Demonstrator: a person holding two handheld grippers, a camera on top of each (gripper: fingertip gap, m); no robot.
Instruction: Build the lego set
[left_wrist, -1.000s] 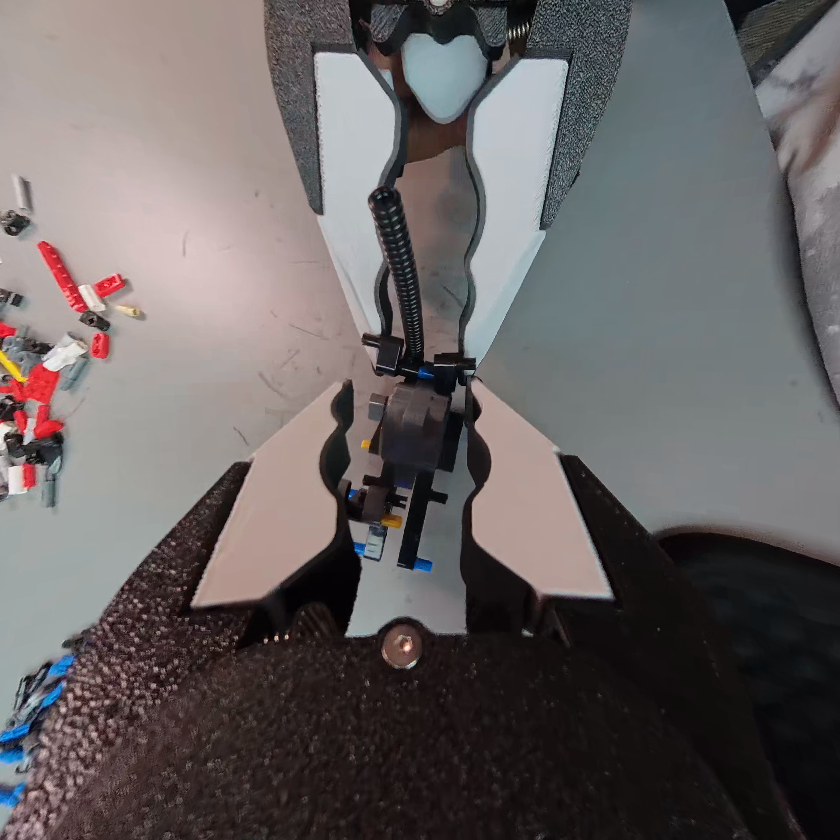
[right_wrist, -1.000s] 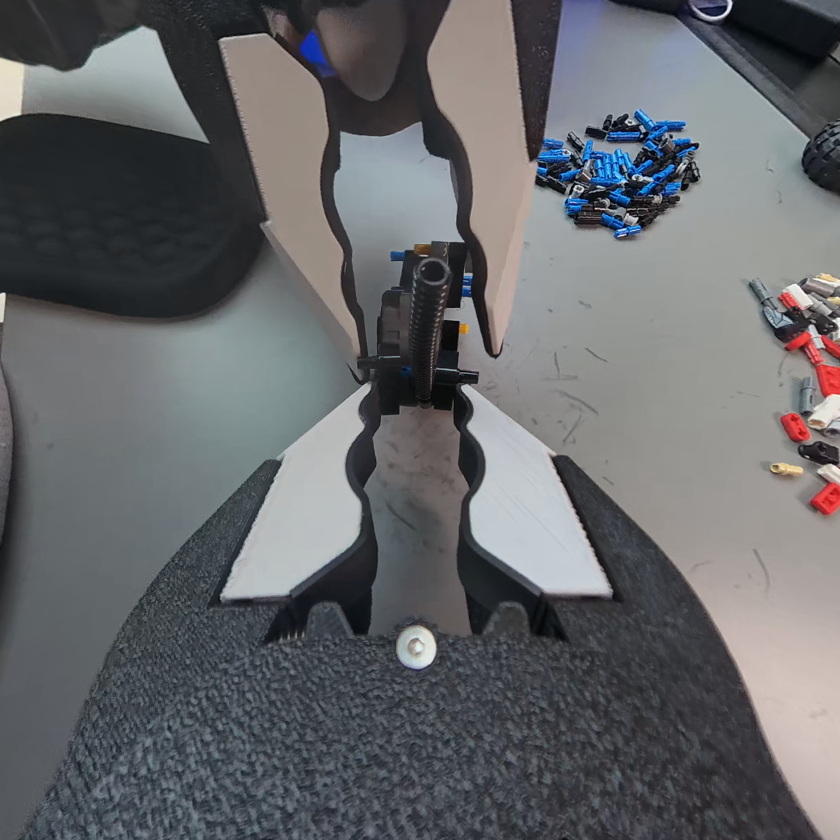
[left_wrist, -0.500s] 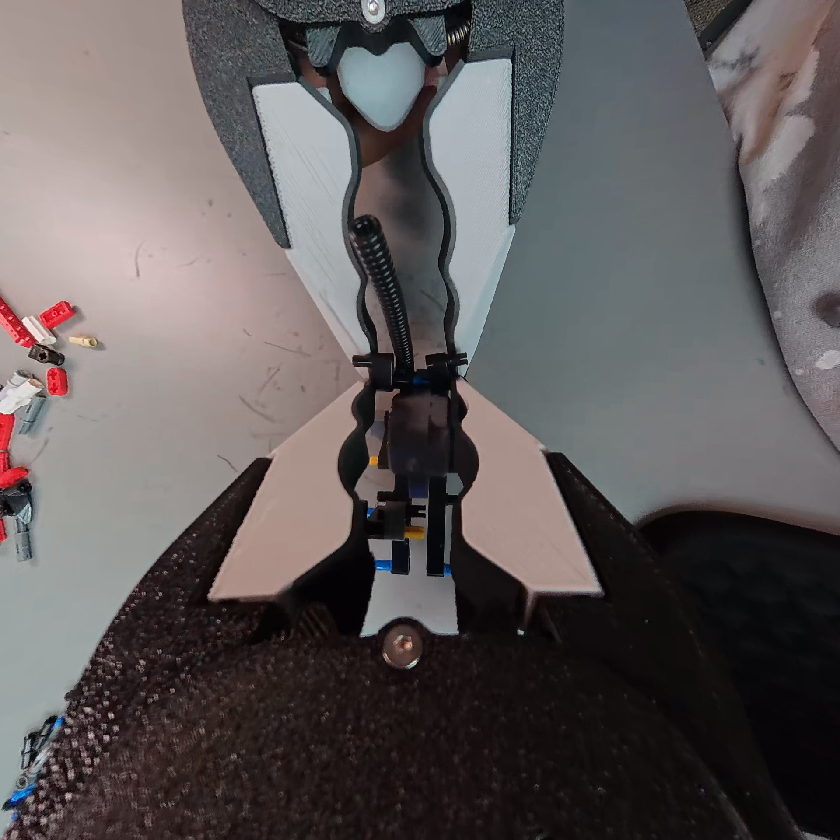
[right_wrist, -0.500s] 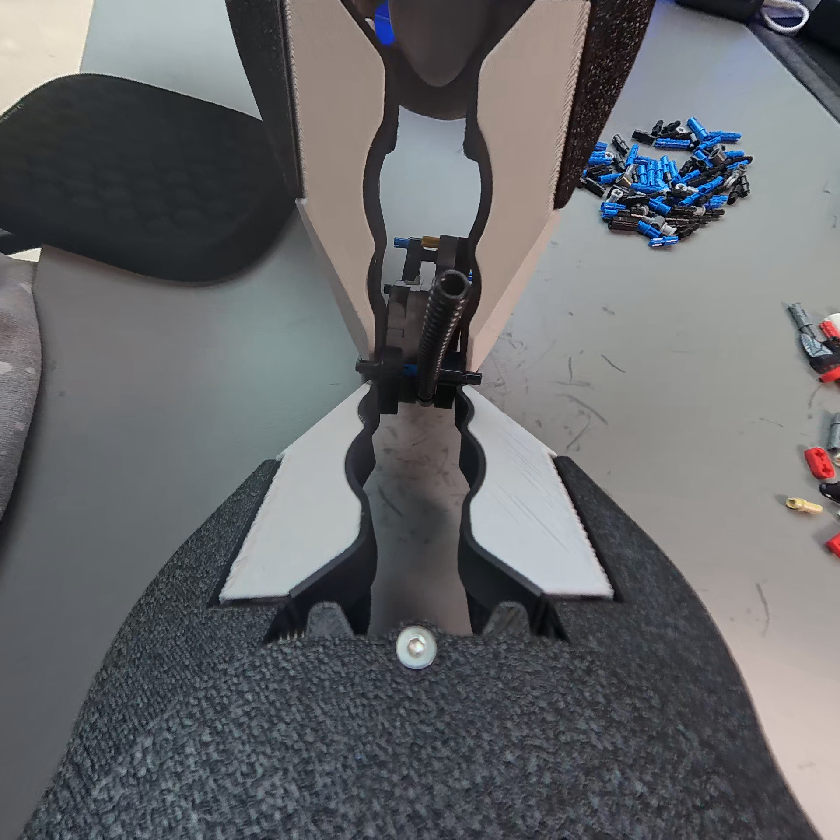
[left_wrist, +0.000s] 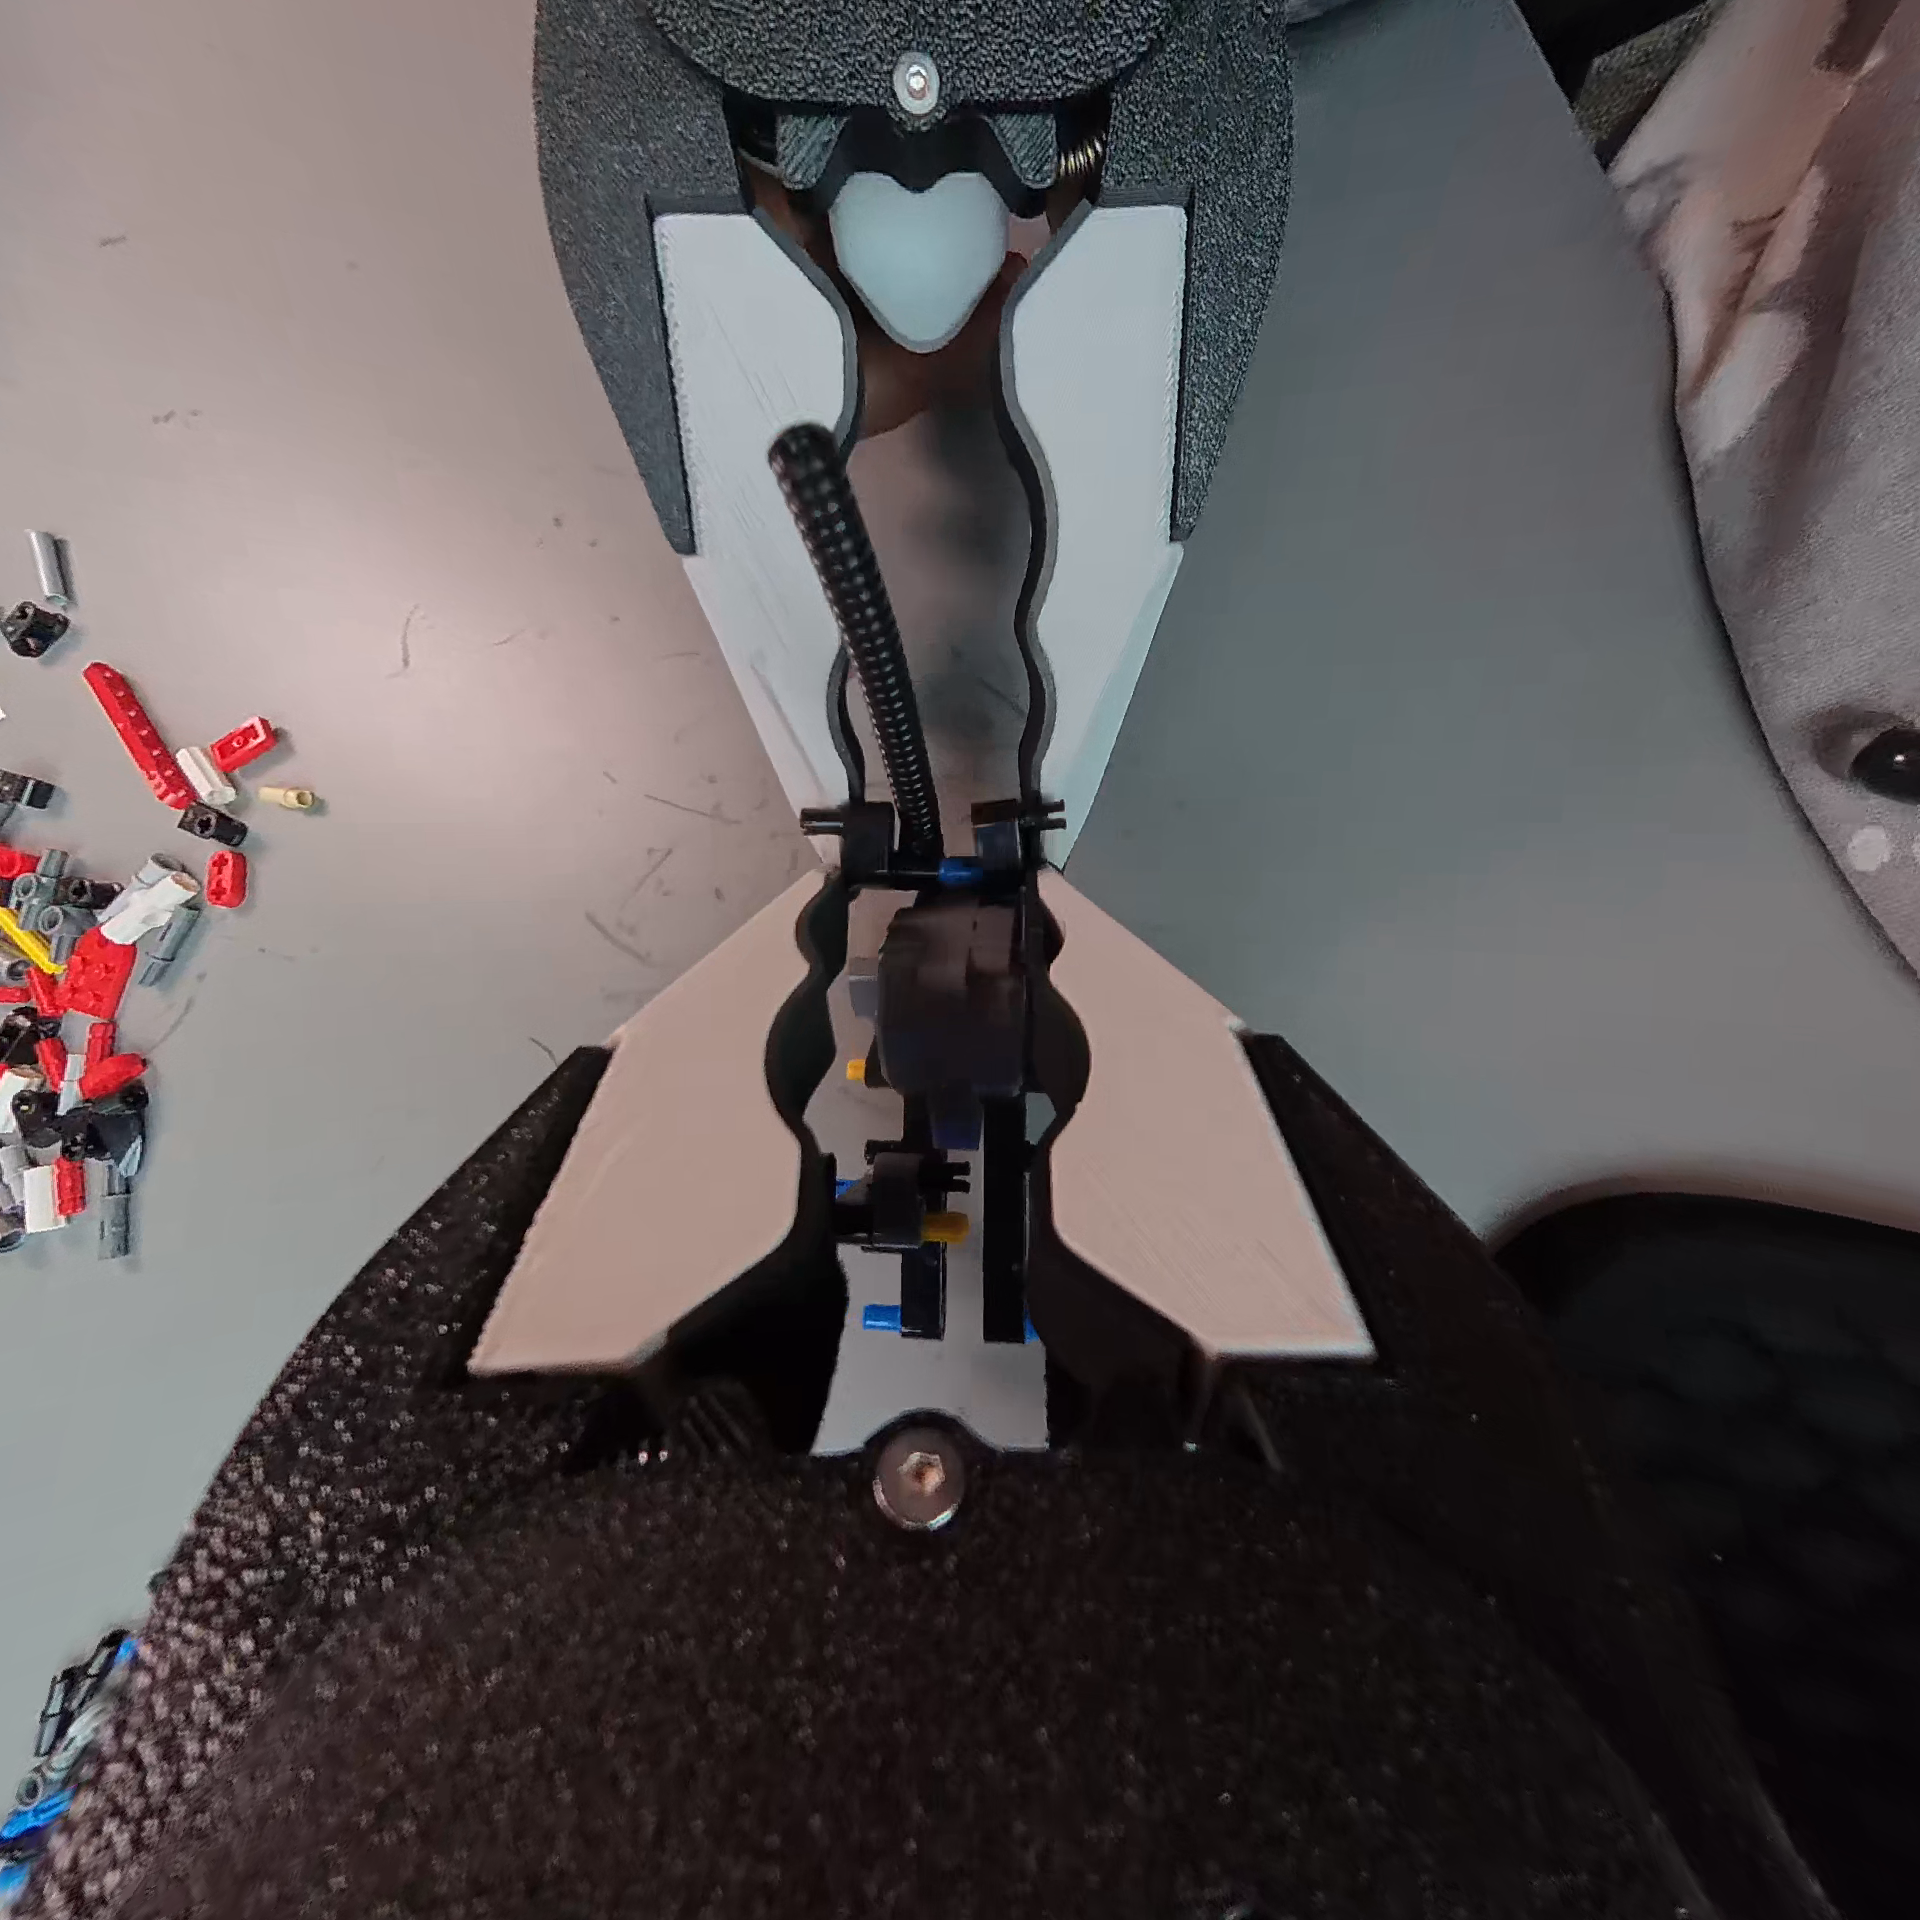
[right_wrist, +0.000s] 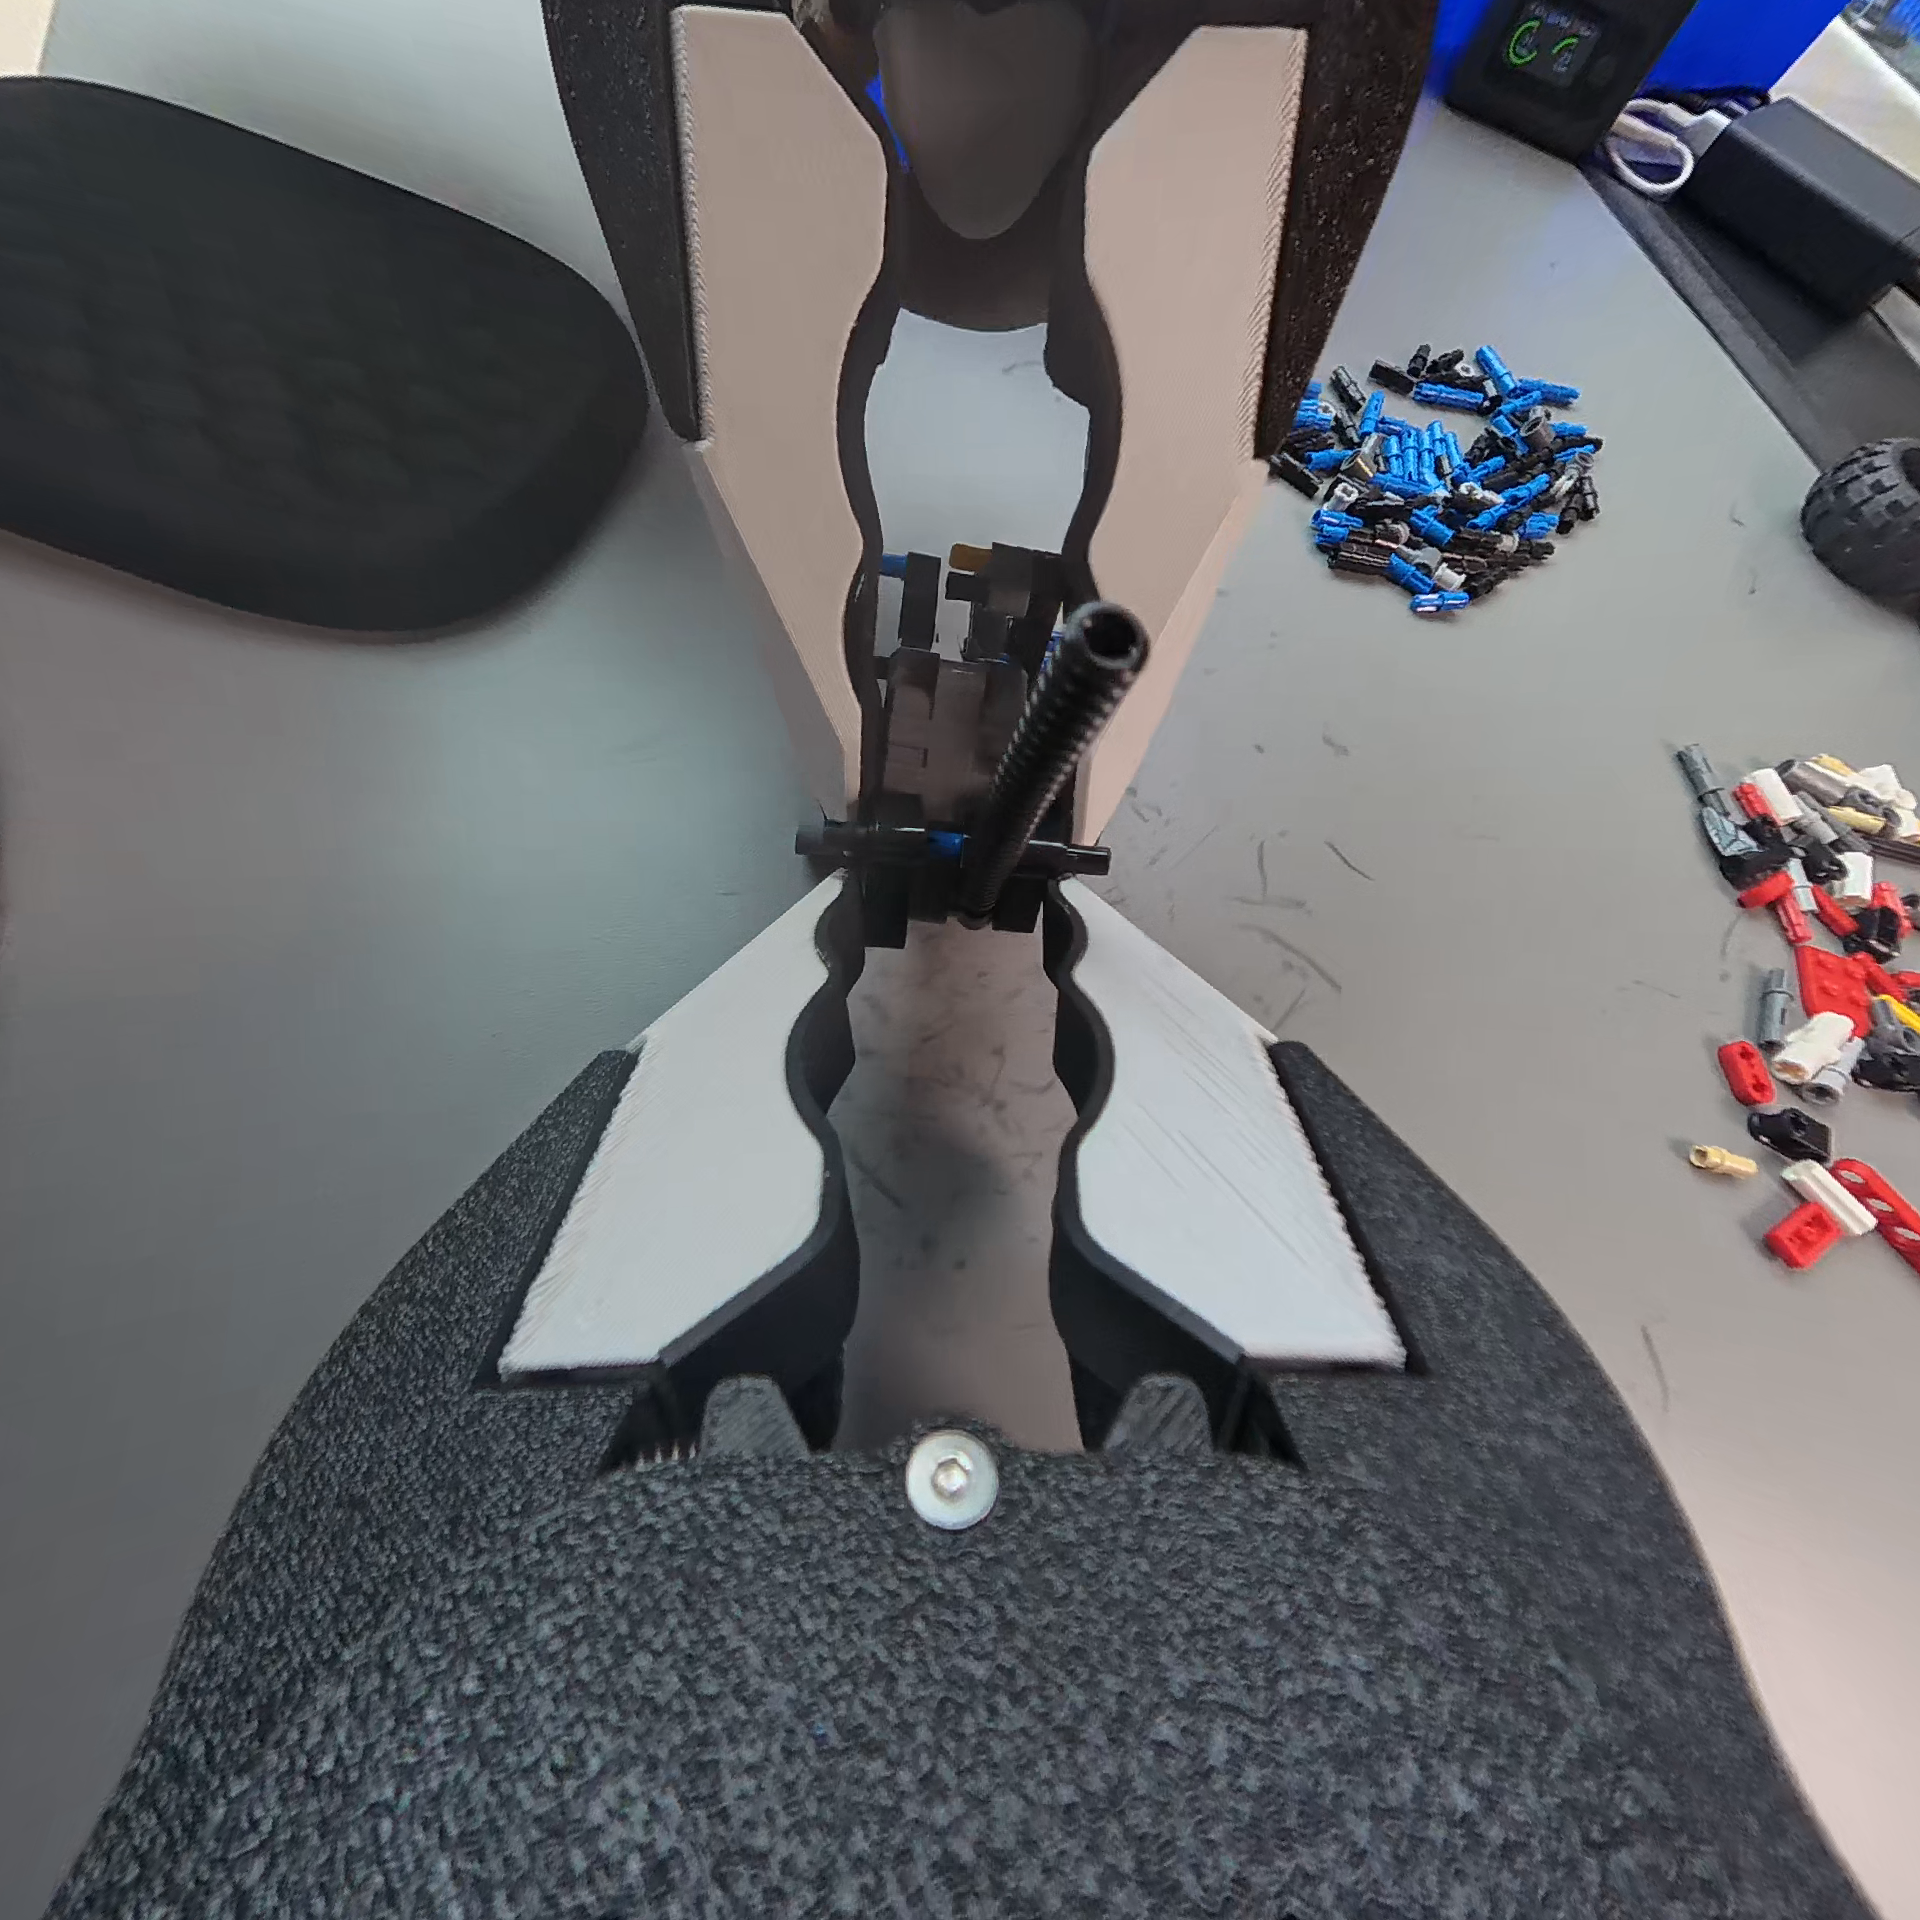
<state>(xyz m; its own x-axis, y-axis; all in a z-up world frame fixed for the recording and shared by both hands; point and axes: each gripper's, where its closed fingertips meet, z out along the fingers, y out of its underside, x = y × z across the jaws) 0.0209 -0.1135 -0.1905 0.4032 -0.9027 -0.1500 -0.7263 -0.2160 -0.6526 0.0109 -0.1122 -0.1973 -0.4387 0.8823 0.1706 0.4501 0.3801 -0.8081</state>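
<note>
A black lego assembly (left_wrist: 945, 1018) with blue and yellow pins hangs above the grey table between two grippers that face each other tip to tip. My left gripper (left_wrist: 935, 894) is shut on its body, which runs back between the fingers. My right gripper (right_wrist: 951, 904) is shut on the assembly's (right_wrist: 935, 727) near end, just under a black cross axle. A black ribbed hose (left_wrist: 862, 623) rises from that end and leans toward the right gripper (left_wrist: 940, 821). In the right wrist view the hose (right_wrist: 1049, 748) tilts right, its open end toward me, in front of the left gripper (right_wrist: 961, 810).
Loose red, white and grey parts (left_wrist: 94, 956) lie left of the grippers, on the right in the right wrist view (right_wrist: 1829, 935). A pile of blue and black pins (right_wrist: 1444, 488), a black tyre (right_wrist: 1870, 530), dark devices (right_wrist: 1808, 218) and a black chair seat (right_wrist: 260, 364) surround the table. Both grippers' tips are close together, under 4 cm apart.
The left jaws have narrowed onto the assembly since a second ago. Both grippers have shifted together with it, and the hose now leans more to the right in the right wrist view.
</note>
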